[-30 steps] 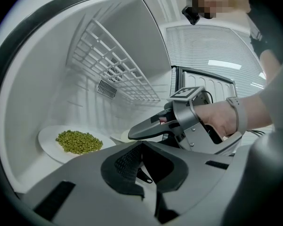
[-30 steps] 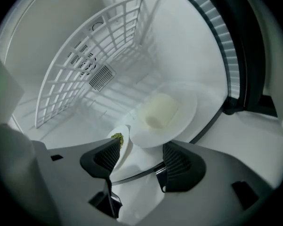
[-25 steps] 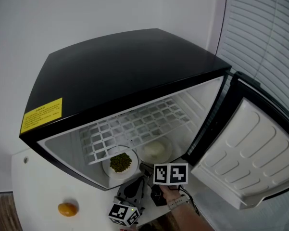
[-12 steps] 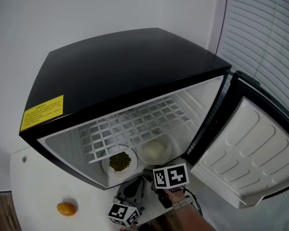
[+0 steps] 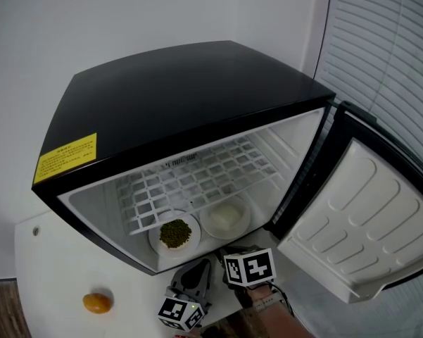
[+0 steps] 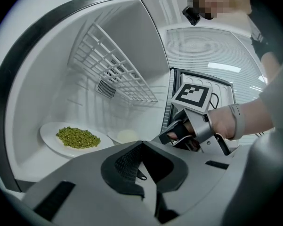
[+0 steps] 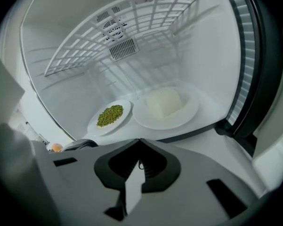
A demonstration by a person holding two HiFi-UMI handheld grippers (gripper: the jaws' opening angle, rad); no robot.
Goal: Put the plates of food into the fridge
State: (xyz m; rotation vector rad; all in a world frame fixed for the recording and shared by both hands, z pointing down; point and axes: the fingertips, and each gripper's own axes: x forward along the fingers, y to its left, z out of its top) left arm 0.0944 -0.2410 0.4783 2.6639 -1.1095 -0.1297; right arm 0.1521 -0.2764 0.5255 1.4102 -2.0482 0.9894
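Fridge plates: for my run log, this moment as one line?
pea plate: in fridge; white-food plate: in fridge; door: open; right gripper: jaws just closed, empty

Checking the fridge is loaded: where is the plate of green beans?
In the head view, the plate of green beans sits on the fridge floor, left of the white-food plate.

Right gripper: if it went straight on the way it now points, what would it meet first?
Probably the near left rim of the plate of white food, just inside the fridge. The plate of green beans lies slightly left of that line. Depth is unclear; the fridge's floor edge might come first.
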